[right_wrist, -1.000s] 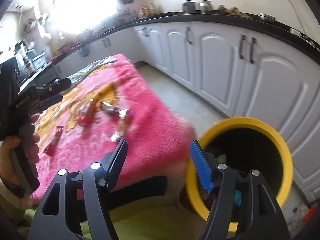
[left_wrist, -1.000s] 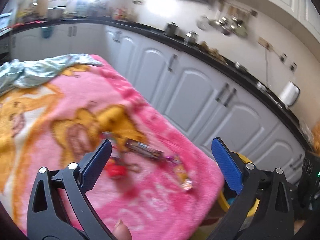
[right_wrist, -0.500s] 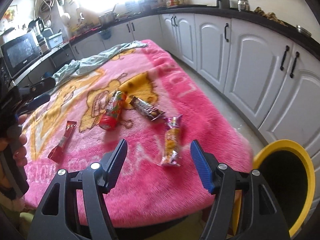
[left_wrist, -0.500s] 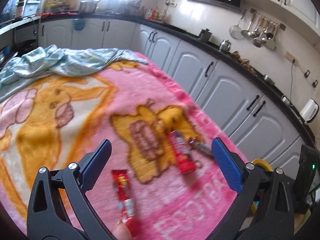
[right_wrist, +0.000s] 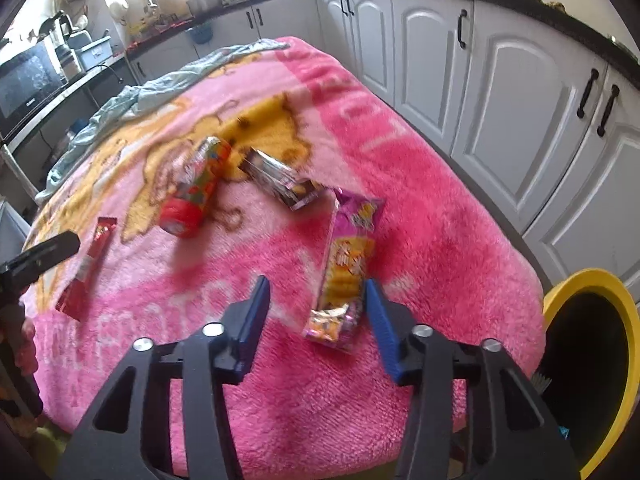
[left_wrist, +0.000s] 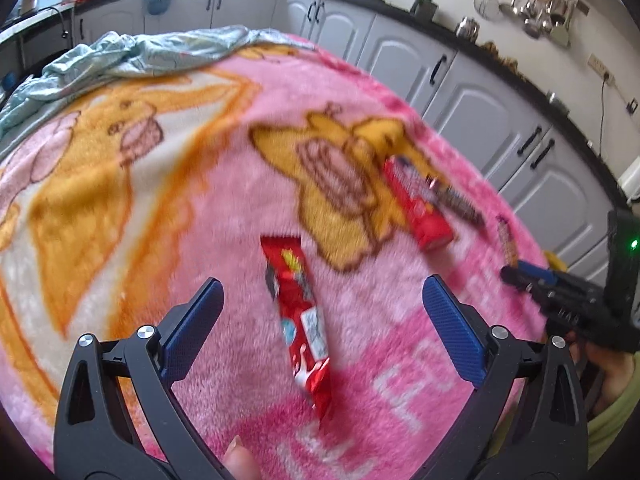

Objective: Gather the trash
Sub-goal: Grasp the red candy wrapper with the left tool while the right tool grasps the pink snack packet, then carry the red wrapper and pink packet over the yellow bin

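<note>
1. The left gripper point(left_wrist: 320, 312) hangs over the pink blanket point(left_wrist: 200, 208), jaws wide apart and holding nothing; the long red wrapper point(left_wrist: 298, 312) lies lengthwise between them in the lower centre of the left view.
2. The right gripper point(right_wrist: 316, 320) also has its jaws apart and empty; the pink and yellow snack packet point(right_wrist: 346, 268) lies just ahead, its near end between the jaws and closer to the right 1.
3. Other trash sits mid-frame in the right view: a red can point(right_wrist: 196, 188) on its side and a dark wrapper point(right_wrist: 280, 180) just to its right. The yellow bin point(right_wrist: 624, 344) shows at the lower right edge, past the blanket's edge.
4. To do the step well, each gripper should probably drop straight down until the jaws straddle its wrapper across the narrow width, then pinch it without catching the plush pile.
5. The thin film may slide or crumple, so a firm central pinch seems safest.
6. White block letters are woven into the blanket, but blur keeps them and the wrapper labels from being read.
</note>
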A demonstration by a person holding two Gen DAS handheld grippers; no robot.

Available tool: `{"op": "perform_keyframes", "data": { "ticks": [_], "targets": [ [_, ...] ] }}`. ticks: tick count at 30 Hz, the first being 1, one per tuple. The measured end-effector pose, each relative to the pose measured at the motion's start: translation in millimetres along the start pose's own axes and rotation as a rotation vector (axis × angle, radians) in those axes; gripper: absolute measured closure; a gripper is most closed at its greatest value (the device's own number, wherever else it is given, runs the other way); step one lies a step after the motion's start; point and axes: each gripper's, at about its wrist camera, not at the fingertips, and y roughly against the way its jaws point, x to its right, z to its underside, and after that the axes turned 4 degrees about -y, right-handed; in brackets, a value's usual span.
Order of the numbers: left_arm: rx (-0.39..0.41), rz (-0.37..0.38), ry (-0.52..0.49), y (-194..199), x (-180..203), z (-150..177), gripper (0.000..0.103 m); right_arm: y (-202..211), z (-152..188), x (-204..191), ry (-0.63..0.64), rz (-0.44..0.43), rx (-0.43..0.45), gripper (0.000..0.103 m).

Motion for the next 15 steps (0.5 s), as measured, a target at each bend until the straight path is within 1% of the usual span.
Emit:
{"op": "perform_keyframes", "data": {
  "ticks": [1,2,3,4,5,6,8,10,15],
  "targets": [
    [-0.017,0.004,-0.001,-3,0,4,0.032,1,2,1,-0.003,-0.001,0.004,0.076],
    [-0.032,0.006,-0.003,-6,1,7,0.040,2,3,3,-0.005,-0.003,0.006,0.078],
    [-0.047,-0.006,-0.017,-9,2,11,0.055,4,4,5,-0.009,-0.011,0.007,0.079],
    [-0.052,-0.019,-0.033,-11,4,12,0.067,6,5,7,-0.017,-0.021,0.008,0.080],
    [-0.049,-0.041,-0.051,-11,6,14,0.073,8,6,9,-0.024,-0.029,0.010,0.080],
    [-0.049,-0.039,-0.057,-10,6,15,0.086,10,6,10,-0.026,-0.036,0.010,0.080],
    [-0.054,-0.005,-0.049,-8,5,14,0.087,15,8,9,-0.022,-0.043,0.015,0.080],
    [-0.054,0.022,-0.065,-5,11,14,0.090,22,10,10,-0.016,-0.054,0.023,0.080],
    [-0.029,0.086,-0.119,6,40,12,0.091,49,15,16,-0.016,-0.070,0.057,0.080]
  ]
}}
